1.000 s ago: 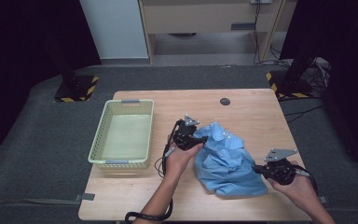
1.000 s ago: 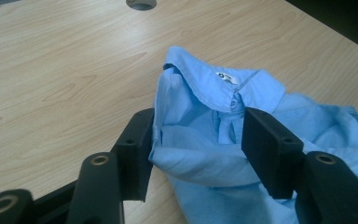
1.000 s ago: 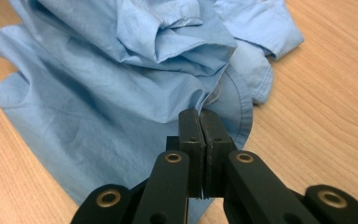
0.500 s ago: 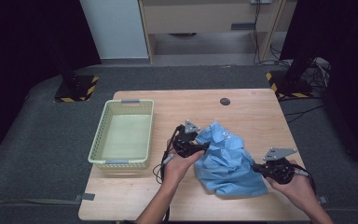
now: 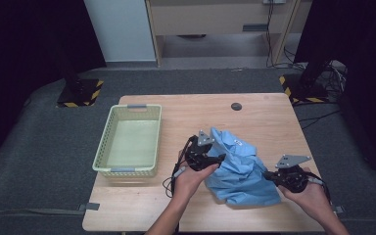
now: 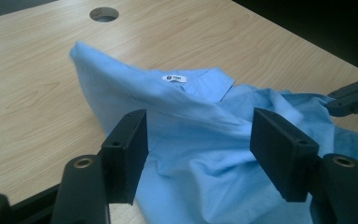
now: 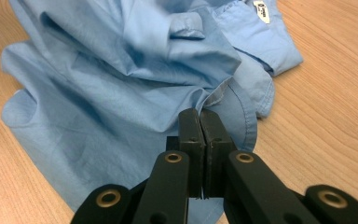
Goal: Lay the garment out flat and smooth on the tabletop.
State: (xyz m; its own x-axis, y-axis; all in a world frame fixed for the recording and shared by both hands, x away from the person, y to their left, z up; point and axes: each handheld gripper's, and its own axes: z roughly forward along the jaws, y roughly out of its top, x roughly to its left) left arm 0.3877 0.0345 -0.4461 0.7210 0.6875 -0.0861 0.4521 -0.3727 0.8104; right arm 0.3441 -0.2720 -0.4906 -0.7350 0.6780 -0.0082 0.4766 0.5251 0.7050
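Note:
A crumpled light blue shirt (image 5: 242, 171) lies on the wooden table (image 5: 274, 122), right of centre, its collar and white tag (image 6: 174, 78) facing up. My left gripper (image 5: 214, 159) is at the shirt's left edge. In the left gripper view it (image 6: 198, 121) is open, jaws wide apart, with a raised fold of the shirt (image 6: 191, 149) just beyond them. My right gripper (image 5: 270, 175) is at the shirt's right edge. In the right gripper view it (image 7: 199, 114) is shut on the hem of the shirt (image 7: 121, 93).
A pale green mesh basket (image 5: 127, 170) with nothing in it stands on the table's left side. A round cable hole (image 5: 236, 105) sits near the far edge. The right gripper's jaw tips (image 6: 349, 98) show at the right in the left gripper view.
My left gripper has shifted a little toward the person and to the right along the shirt's left edge. The right gripper has hardly moved.

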